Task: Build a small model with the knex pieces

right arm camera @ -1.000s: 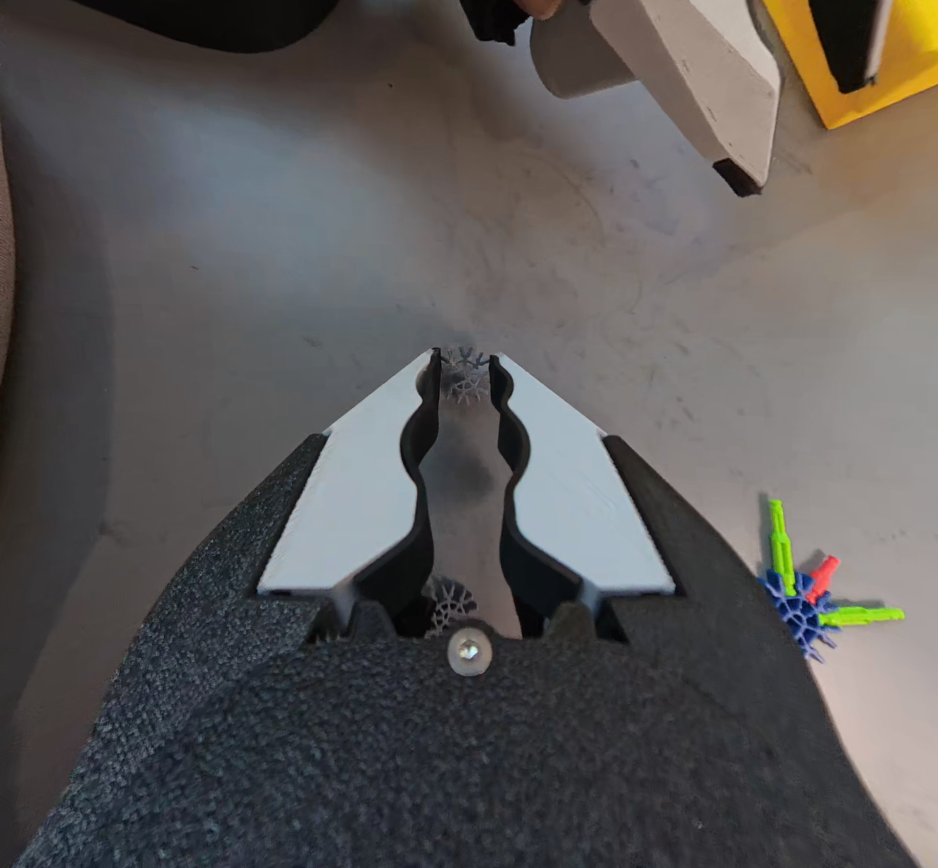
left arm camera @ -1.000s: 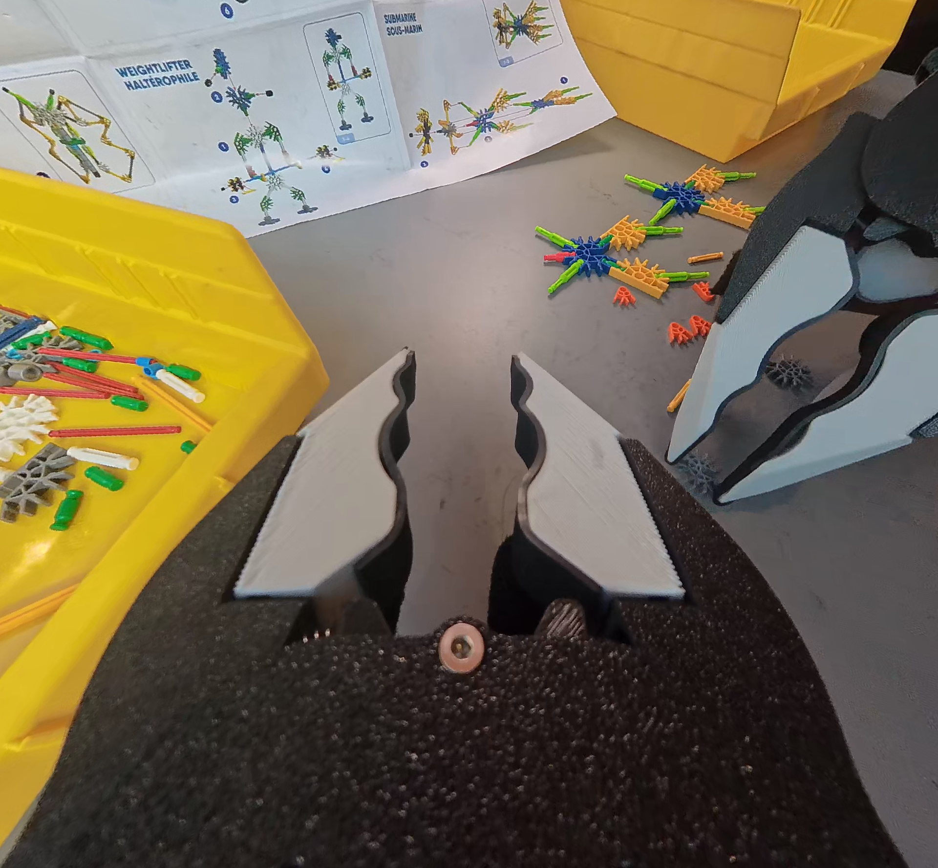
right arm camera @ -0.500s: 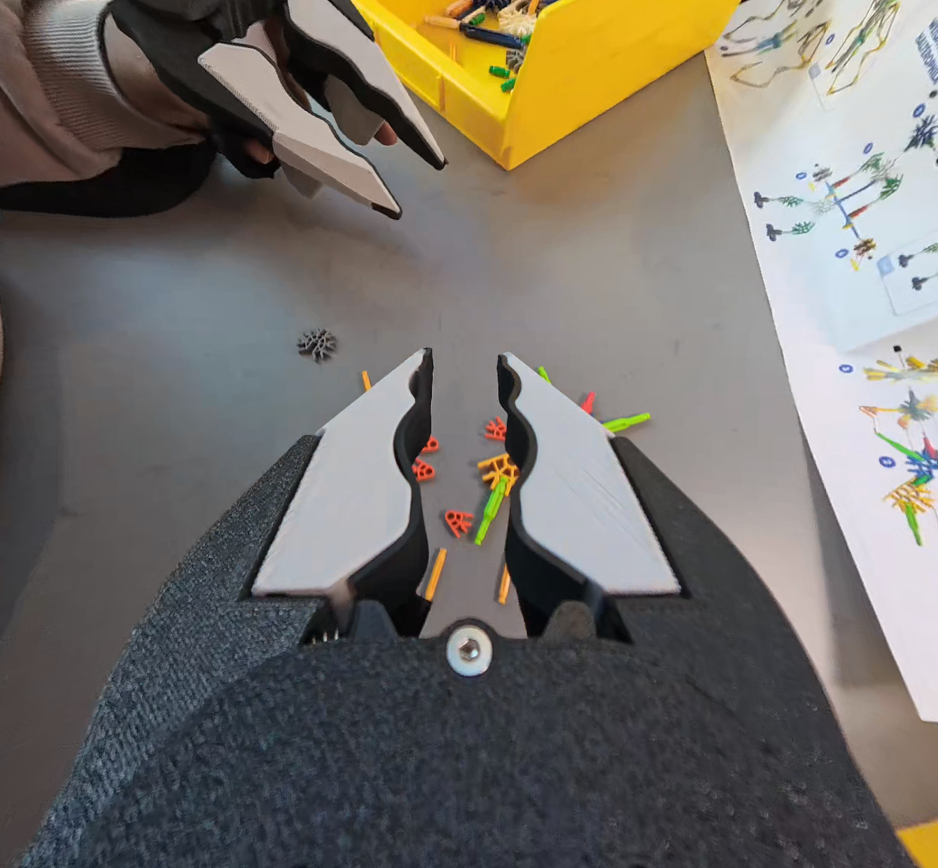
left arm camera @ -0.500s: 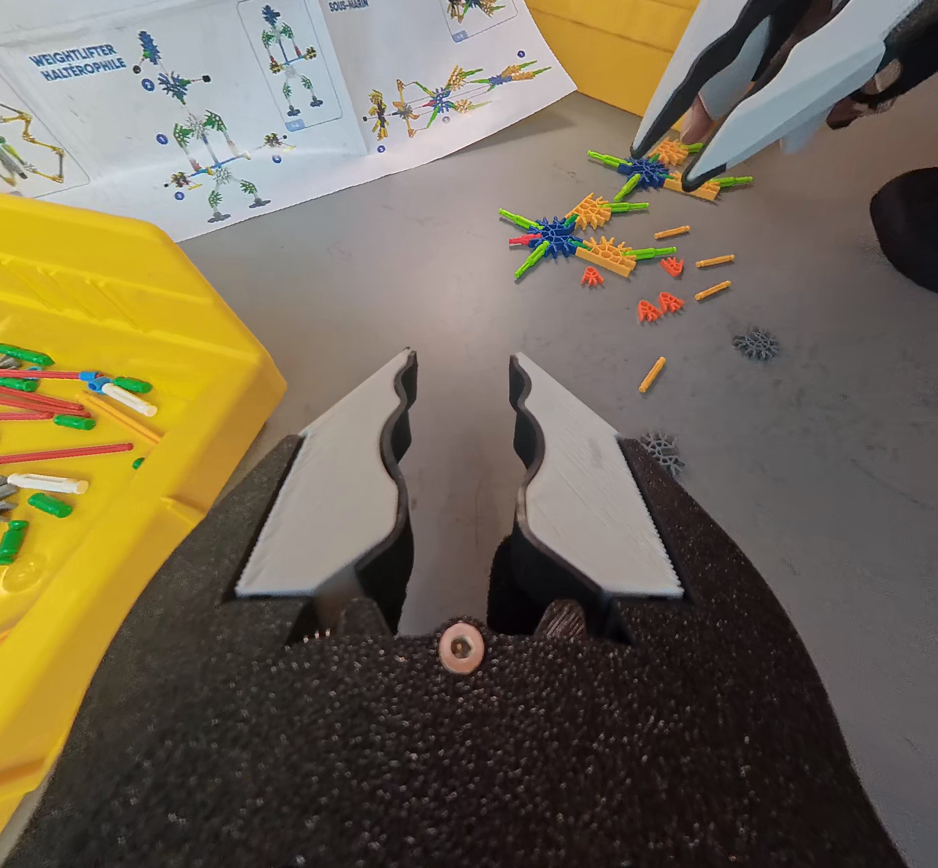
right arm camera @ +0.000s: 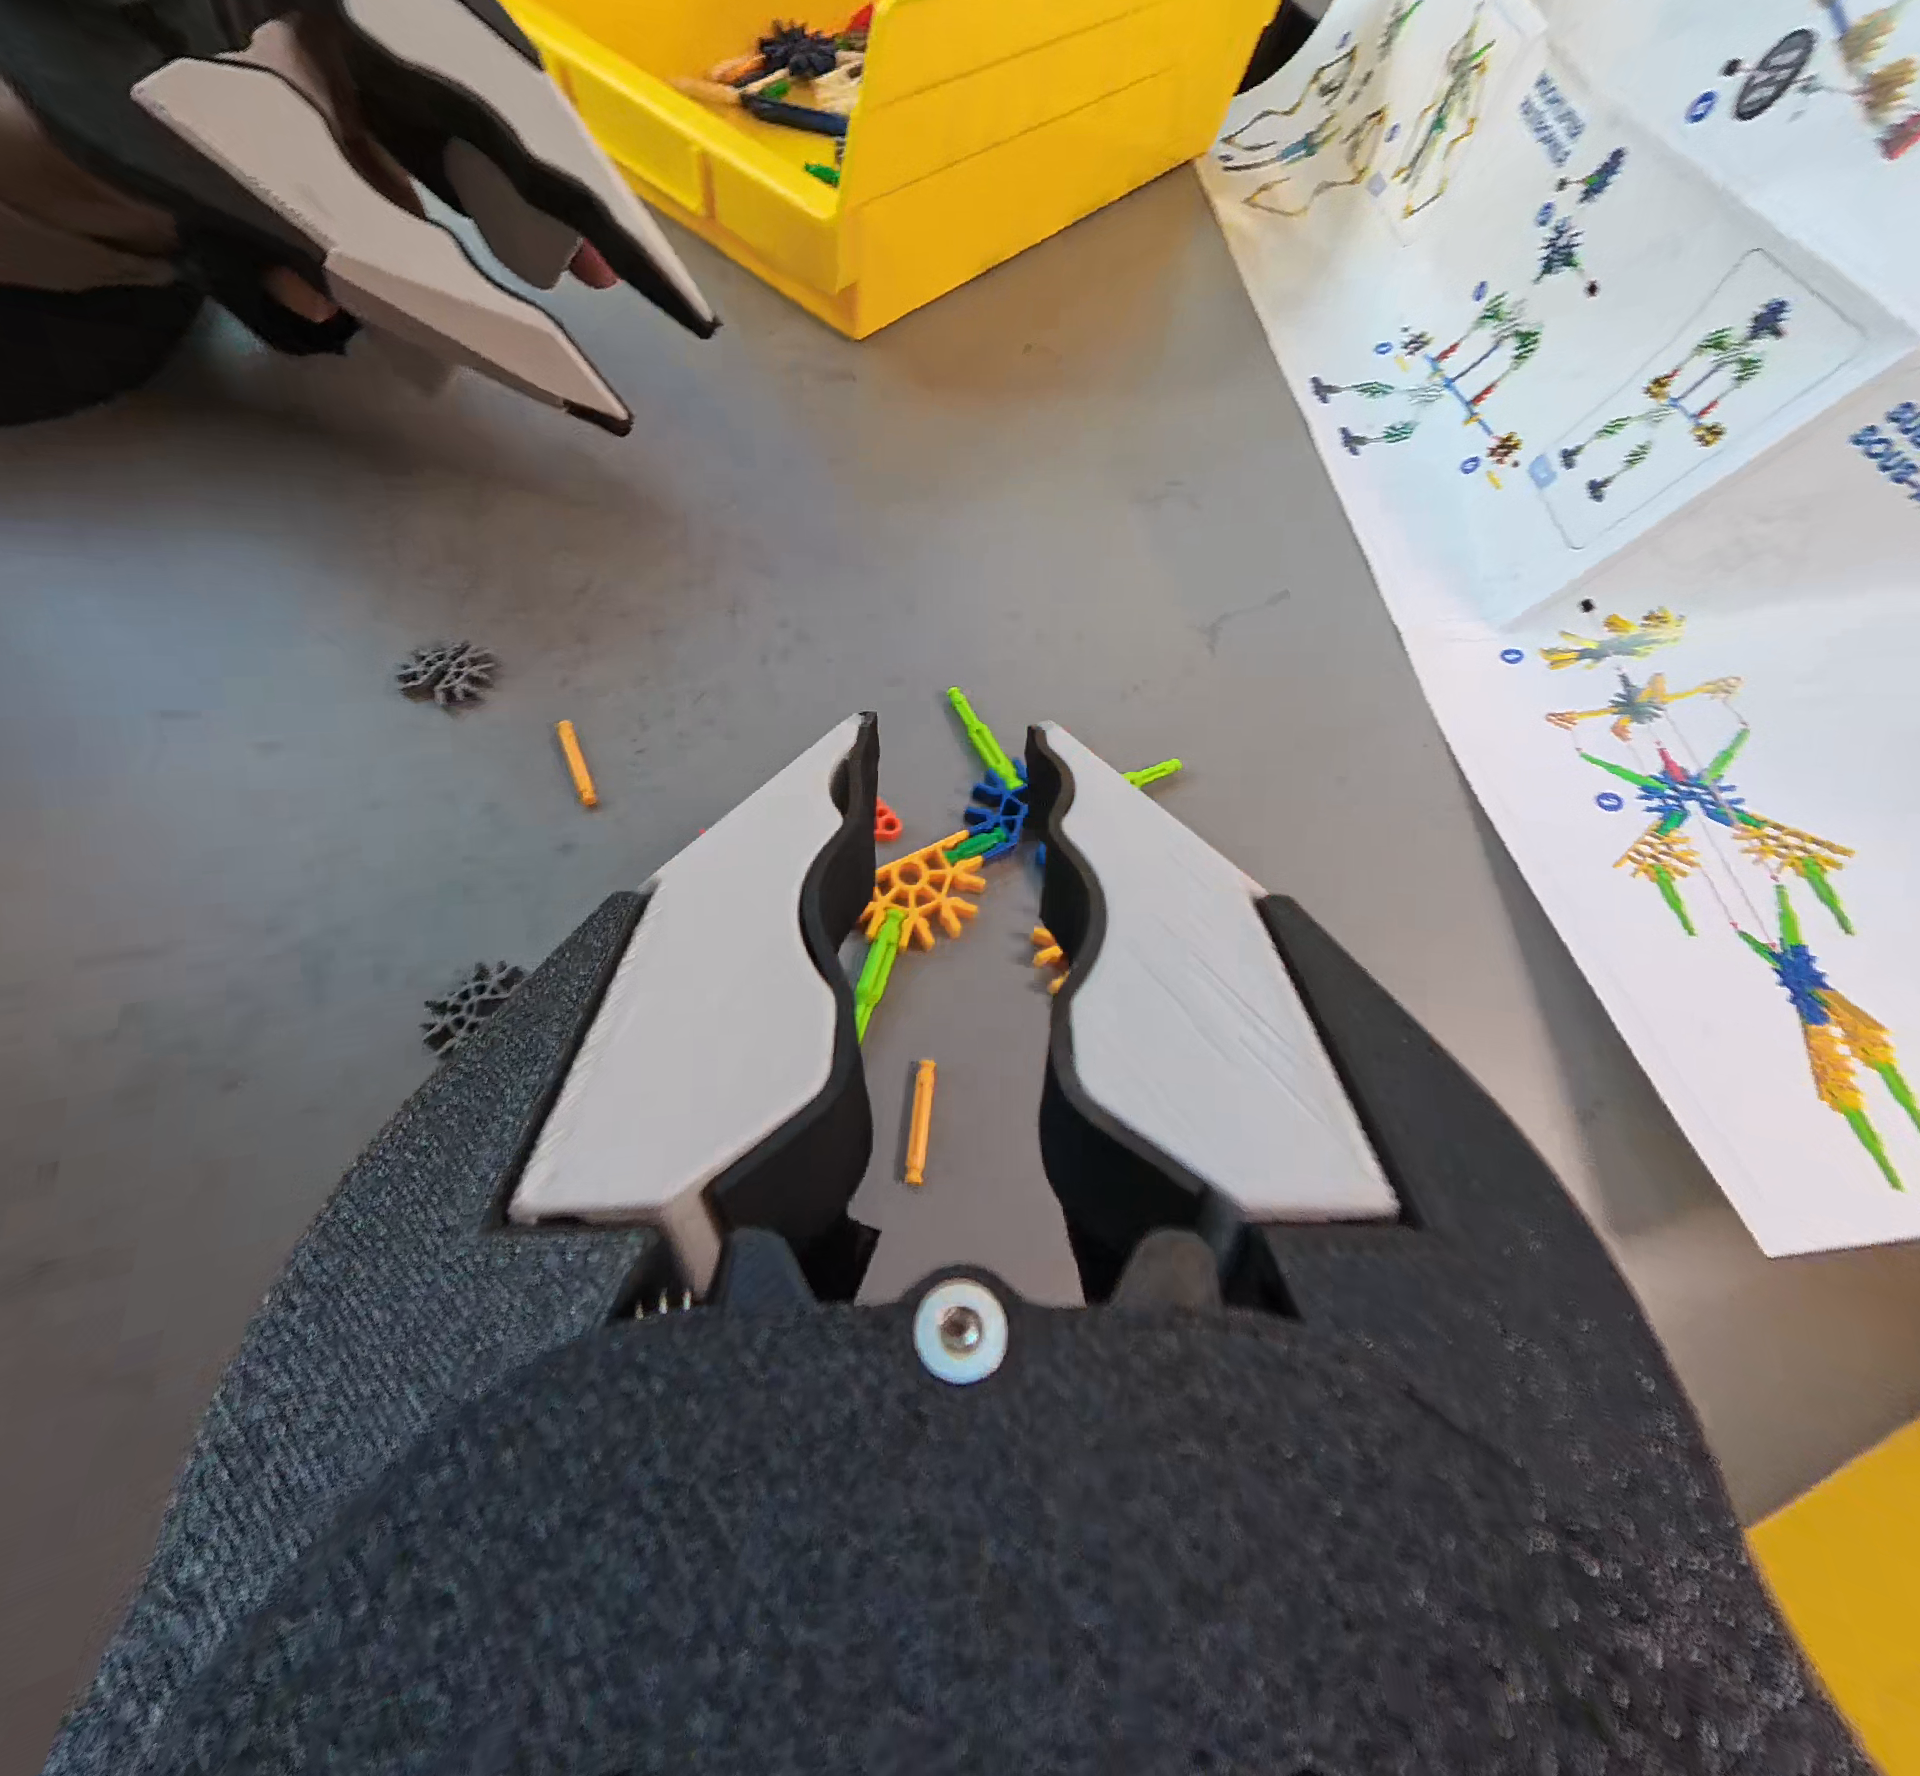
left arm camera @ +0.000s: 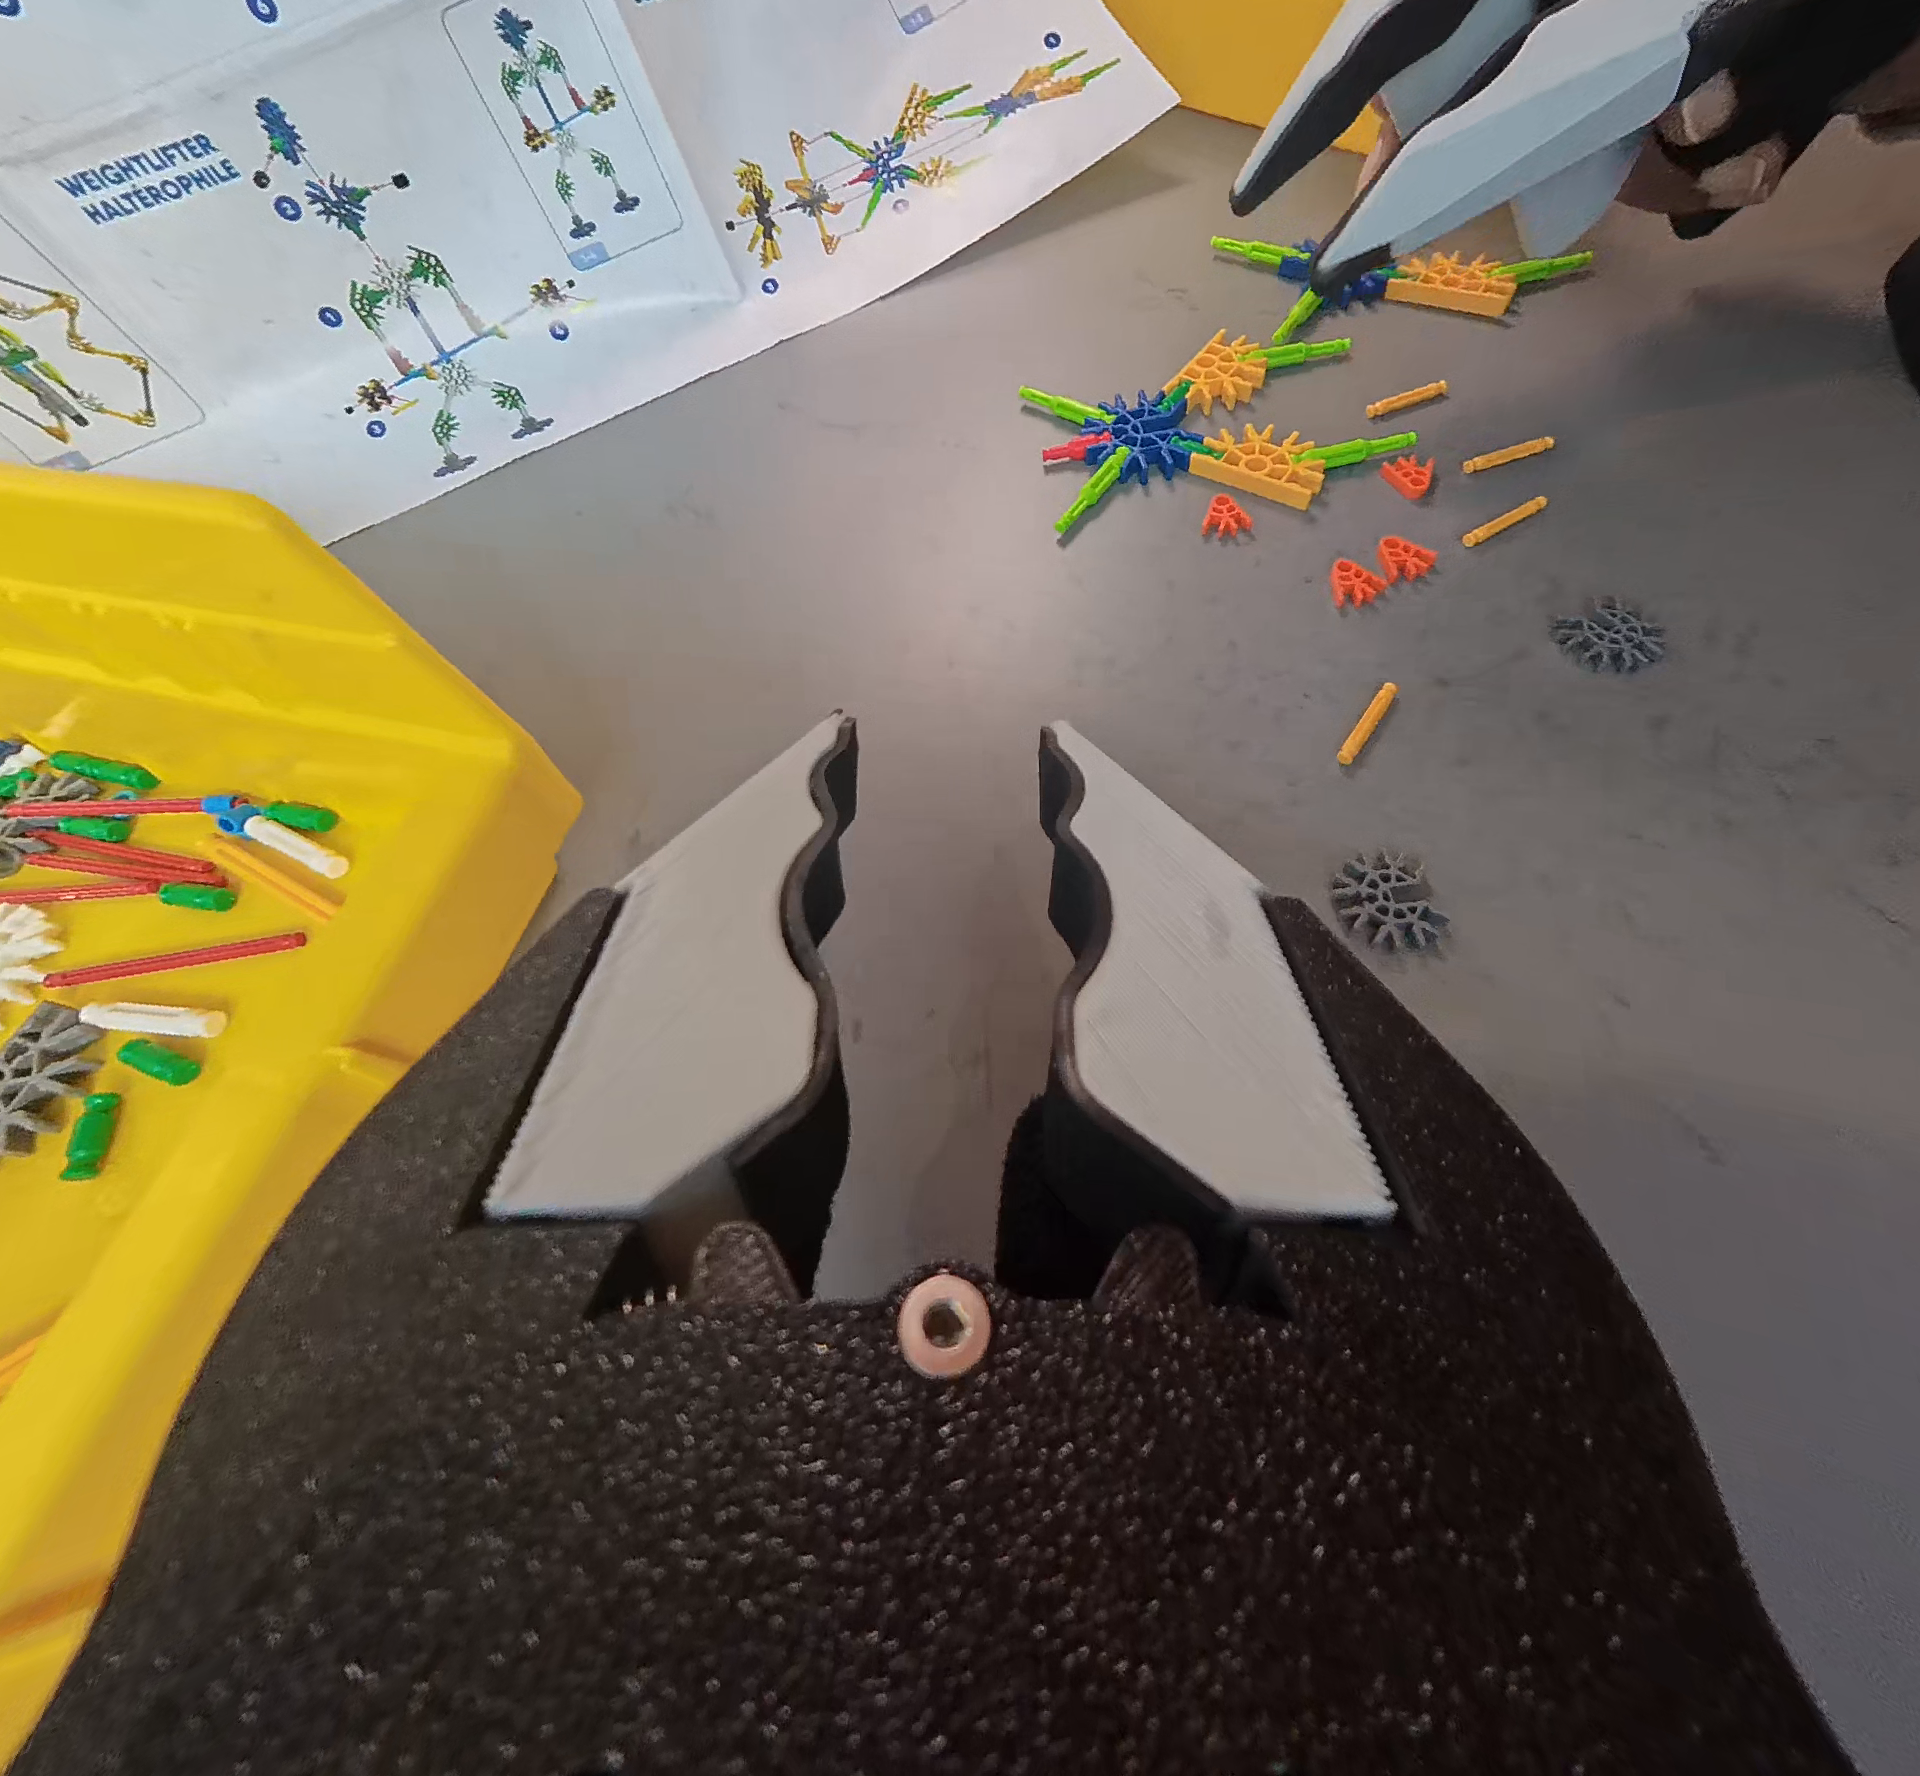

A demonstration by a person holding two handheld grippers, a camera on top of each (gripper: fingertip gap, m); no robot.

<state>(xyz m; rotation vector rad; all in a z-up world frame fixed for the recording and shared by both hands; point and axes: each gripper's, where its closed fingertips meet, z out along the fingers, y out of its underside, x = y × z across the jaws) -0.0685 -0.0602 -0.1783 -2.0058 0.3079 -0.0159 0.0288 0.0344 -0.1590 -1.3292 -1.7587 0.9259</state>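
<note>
Since half a second ago the right gripper has dropped onto the farther blue-hubbed assembly — jaws parted, empty, straddling its hub. The left gripper hangs spread and empty, well short of it, beside the yellow bin.

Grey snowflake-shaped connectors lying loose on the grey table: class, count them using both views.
2. One grey connector lies just right of the left gripper; the other grey connector lies farther out, beyond a small orange rod. More may hide under the grippers; those in the yellow bin are excluded.
</note>
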